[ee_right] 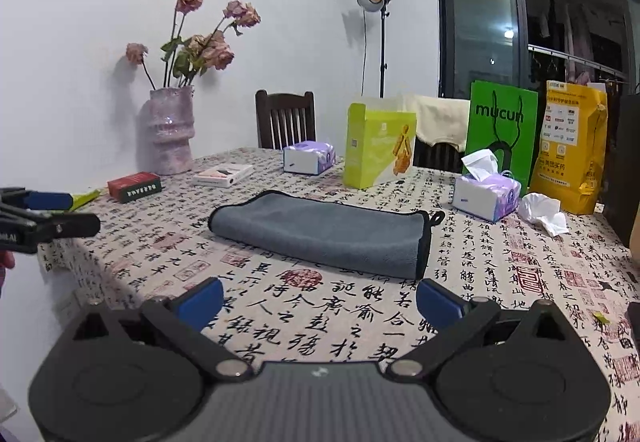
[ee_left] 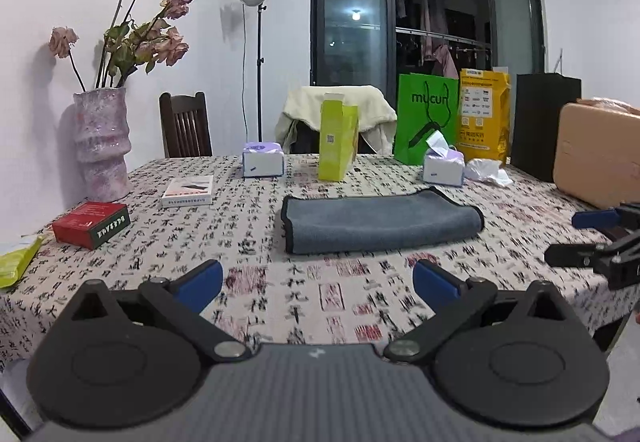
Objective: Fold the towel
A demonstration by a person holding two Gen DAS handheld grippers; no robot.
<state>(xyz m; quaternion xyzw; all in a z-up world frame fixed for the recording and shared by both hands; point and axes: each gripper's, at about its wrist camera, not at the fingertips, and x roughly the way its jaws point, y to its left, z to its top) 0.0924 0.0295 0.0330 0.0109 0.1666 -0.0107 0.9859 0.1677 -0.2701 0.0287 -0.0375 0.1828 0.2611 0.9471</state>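
A grey towel [ee_left: 380, 222] with black edging lies folded in a long strip in the middle of the table; it also shows in the right wrist view [ee_right: 324, 232]. My left gripper [ee_left: 318, 284] is open and empty, held back from the towel's near edge. My right gripper [ee_right: 320, 302] is open and empty, also short of the towel. The right gripper shows at the right edge of the left wrist view [ee_left: 592, 238]. The left gripper shows at the left edge of the right wrist view [ee_right: 52, 213].
The tablecloth [ee_right: 320, 322] carries calligraphy print. At the back stand a pink vase [ee_left: 102, 145], a lime box [ee_left: 338, 139], two tissue boxes [ee_left: 263, 159] [ee_left: 444, 165], green [ee_left: 426, 117] and yellow [ee_left: 484, 113] bags, a red box [ee_left: 92, 224] and a tan case [ee_left: 596, 153].
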